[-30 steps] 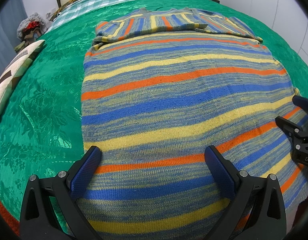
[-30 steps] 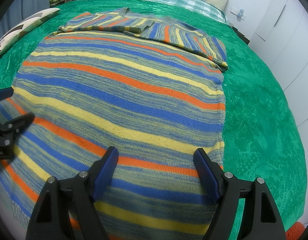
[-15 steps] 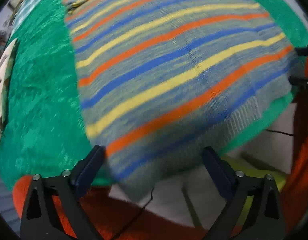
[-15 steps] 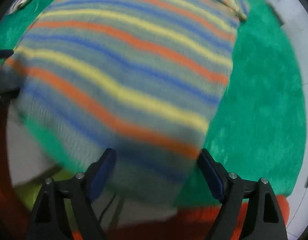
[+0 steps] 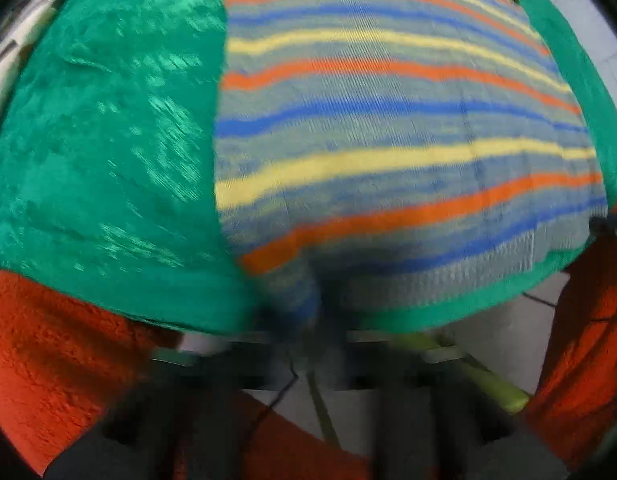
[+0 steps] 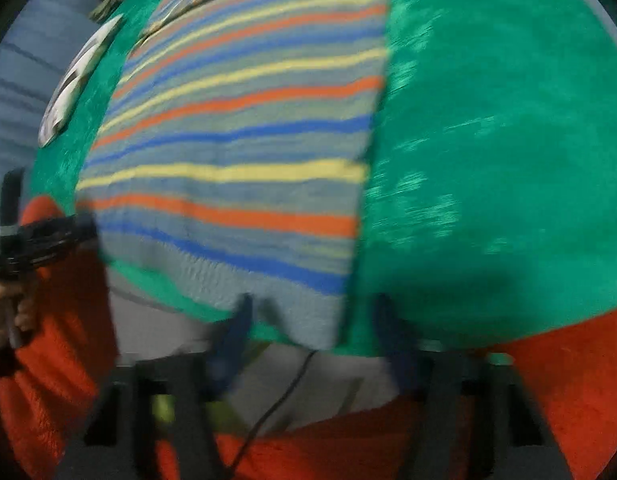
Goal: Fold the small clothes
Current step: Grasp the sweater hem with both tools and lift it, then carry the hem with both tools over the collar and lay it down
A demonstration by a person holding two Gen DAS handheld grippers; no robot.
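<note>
A striped knit sweater in blue, yellow, orange and grey lies flat on a green bedspread; it also shows in the right wrist view. My left gripper is blurred, its fingers close together at the sweater's near left hem corner; it looks shut on the hem. My right gripper is open, its blue fingers either side of the sweater's near right hem corner. The left gripper also shows in the right wrist view at the far left.
The bed's near edge hangs over a pale floor with a yellow-green frame and a black cable. Orange fabric hangs below the green spread. A patterned pillow lies at the bed's left side.
Both grippers have dropped back from above the sweater to its near hem. The left gripper's fingers have closed together at the left corner. The right gripper has stayed open.
</note>
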